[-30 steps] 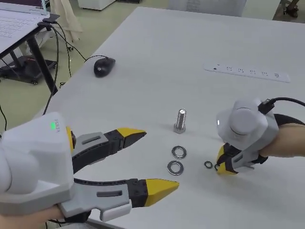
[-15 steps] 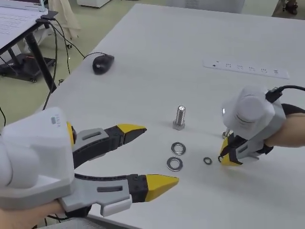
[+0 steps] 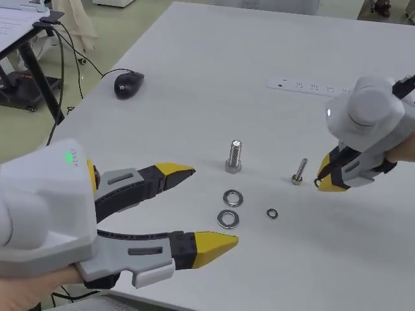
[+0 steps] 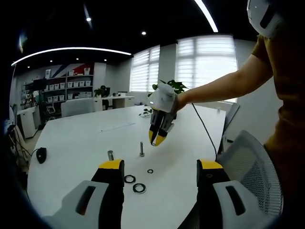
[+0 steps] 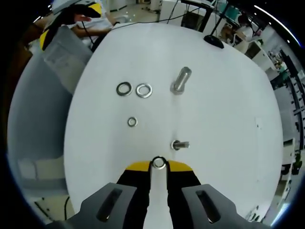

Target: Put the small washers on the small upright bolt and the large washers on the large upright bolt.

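Head view: I see a white desk (image 3: 194, 58) with a mouse (image 3: 129, 83) and a power strip (image 3: 311, 86). My left gripper (image 3: 211, 206) hangs beside the large washers (image 3: 233, 197), jaws spread wide. Left gripper view: shelves and blinds ring the office. Right gripper view: my right gripper (image 5: 158, 168) pinches a small washer (image 5: 158, 163) just short of the small bolt (image 5: 180, 144).

Just ahead of the left gripper (image 3: 214, 206), whose jaws are matt grey plastic with yellow tips, the large bolt (image 3: 234, 156) and large washers (image 3: 233, 197) look like bright, glossy metal on the smooth, matt white tabletop (image 3: 194, 78). The small washer (image 5: 158, 163) pinched at the tips of the right gripper (image 3: 324, 183) seems to be shiny metal too, though it is tiny.
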A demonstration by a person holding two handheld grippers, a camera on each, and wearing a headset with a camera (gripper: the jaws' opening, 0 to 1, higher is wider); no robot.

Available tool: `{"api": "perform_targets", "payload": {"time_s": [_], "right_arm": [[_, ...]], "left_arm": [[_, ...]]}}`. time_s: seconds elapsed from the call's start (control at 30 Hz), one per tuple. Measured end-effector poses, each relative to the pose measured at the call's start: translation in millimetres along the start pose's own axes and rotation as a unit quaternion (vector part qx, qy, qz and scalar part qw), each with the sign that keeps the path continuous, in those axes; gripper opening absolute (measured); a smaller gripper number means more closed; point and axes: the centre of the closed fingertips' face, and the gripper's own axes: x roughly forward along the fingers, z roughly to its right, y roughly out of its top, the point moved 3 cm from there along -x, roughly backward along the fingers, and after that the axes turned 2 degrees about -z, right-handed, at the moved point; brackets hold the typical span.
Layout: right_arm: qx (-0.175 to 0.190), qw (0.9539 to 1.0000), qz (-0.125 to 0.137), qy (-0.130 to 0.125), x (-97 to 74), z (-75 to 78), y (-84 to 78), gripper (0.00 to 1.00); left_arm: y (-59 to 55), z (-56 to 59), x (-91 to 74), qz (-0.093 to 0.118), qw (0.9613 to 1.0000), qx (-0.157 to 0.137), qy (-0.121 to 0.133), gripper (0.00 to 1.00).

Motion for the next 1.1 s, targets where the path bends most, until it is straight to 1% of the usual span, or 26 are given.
{"api": "perform_targets", "payload": {"time_s": [0.17, 0.27, 0.37, 0.57, 0.6, 0.8, 1.03, 1.1], "right_arm": [[-0.005, 0.9999, 0.002, -0.013, -7.3, 14.7, 8.7, 0.12], [-0.004, 0.9999, 0.003, -0.016, -7.1, 22.4, 14.9, 0.12], [-0.009, 0.9998, 0.004, -0.015, -5.3, 26.1, 19.1, 0.12], [-0.013, 0.9999, 0.003, -0.011, -0.4, 30.2, 22.3, 0.12], [-0.014, 0.9998, 0.002, -0.010, 1.9, 33.1, 20.5, 0.12], [-0.017, 0.9998, -0.002, -0.006, 7.0, 35.9, 19.5, 0.12], [-0.017, 0.9999, -0.003, 0.000, 11.1, 36.0, 20.9, 0.12], [-0.017, 0.9998, -0.004, 0.006, 12.7, 34.4, 21.1, 0.12]], "left_arm": [[-0.5, 0.5, 0.6, 0.000, 1.0000, -0.001, -0.001, 0.61], [-0.5, -0.3, -0.2, 0.000, 1.0000, -0.003, 0.001, 0.61], [-0.7, -1.4, -1.3, -0.002, 1.0000, -0.003, 0.004, 0.61], [-2.1, -3.9, -2.1, -0.003, 0.9999, -0.007, 0.008, 0.61], [-2.2, -4.4, -2.0, -0.003, 0.9999, -0.008, 0.008, 0.61], [-2.2, -6.0, -0.4, -0.002, 0.9999, -0.011, 0.009, 0.61], [-2.4, -8.4, 0.6, -0.002, 0.9999, -0.013, 0.009, 0.60], [-2.1, -8.8, 0.6, -0.001, 0.9998, -0.015, 0.010, 0.60]]}}
